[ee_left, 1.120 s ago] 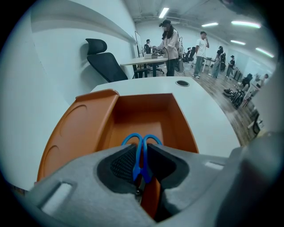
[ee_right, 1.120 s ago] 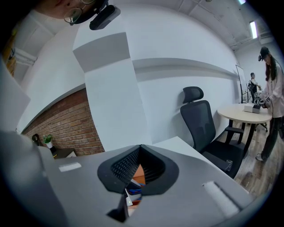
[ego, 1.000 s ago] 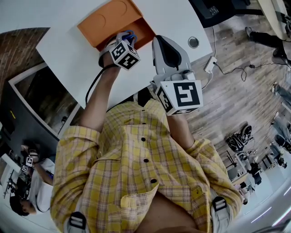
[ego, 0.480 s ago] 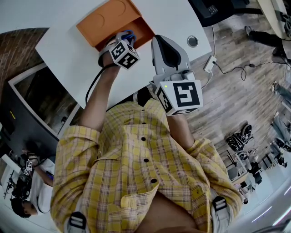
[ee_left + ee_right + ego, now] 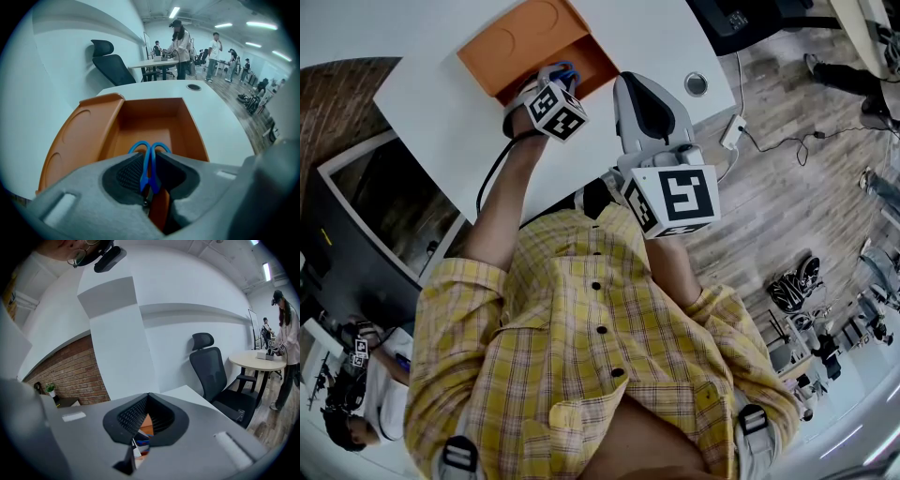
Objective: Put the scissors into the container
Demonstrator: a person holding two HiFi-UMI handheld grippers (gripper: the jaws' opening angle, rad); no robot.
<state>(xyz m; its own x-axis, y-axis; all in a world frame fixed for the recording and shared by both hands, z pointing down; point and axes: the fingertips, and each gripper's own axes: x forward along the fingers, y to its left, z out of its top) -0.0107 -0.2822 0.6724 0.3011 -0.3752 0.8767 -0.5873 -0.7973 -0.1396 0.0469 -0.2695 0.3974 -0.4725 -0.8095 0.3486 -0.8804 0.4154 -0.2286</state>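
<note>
The blue-handled scissors (image 5: 149,161) are pinched between the jaws of the left gripper (image 5: 147,180), with the handle loops held over the open compartment of the orange container (image 5: 84,136). The container is set on the white table (image 5: 441,112). The jaws of the right gripper (image 5: 146,414) are pressed together nearby.

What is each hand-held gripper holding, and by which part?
Left hand-held gripper clamps the blue-handled scissors by their handle shanks, below the loops. Right hand-held gripper holds nothing.

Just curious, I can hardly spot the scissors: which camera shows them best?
The left gripper view: the blue-handled scissors are clamped between its jaws over the orange container. Head view shows only a blue handle tip; right gripper view, nothing certain.
</note>
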